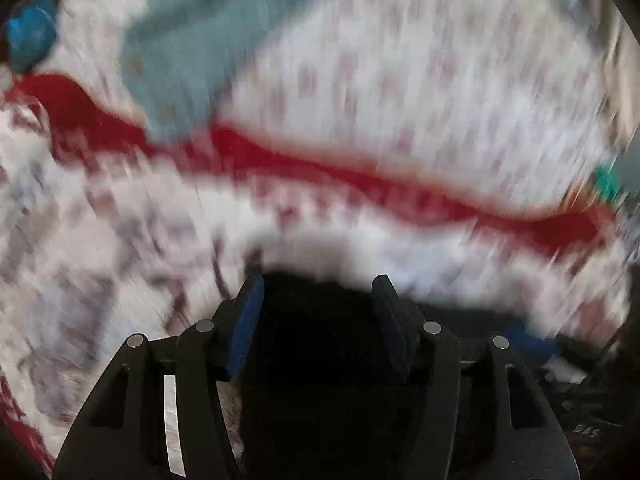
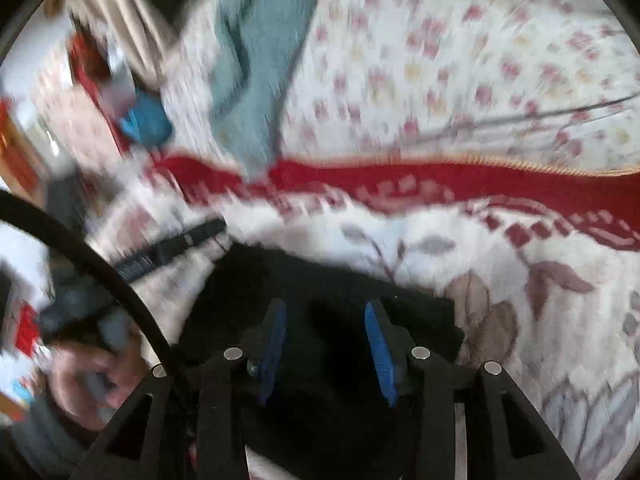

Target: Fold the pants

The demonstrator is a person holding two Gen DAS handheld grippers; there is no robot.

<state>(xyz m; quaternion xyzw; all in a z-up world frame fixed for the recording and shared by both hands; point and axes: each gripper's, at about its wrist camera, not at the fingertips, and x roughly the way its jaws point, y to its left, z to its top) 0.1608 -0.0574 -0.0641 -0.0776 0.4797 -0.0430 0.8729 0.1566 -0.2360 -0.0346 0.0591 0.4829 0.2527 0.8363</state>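
The black pants lie bunched on the bed right under my left gripper. Its blue-padded fingers stand well apart, and dark cloth fills the gap without either pad pressing on it. In the right wrist view the same black pants spread as a flat dark patch with a squared corner at the right. My right gripper hovers over them, jaws apart, blue pads clear of the cloth. Both views are motion-blurred.
A white floral blanket with a red band covers the bed. A teal cloth and a blue object lie at the far left. A black strap, a black cable and a person's hand are at the lower left.
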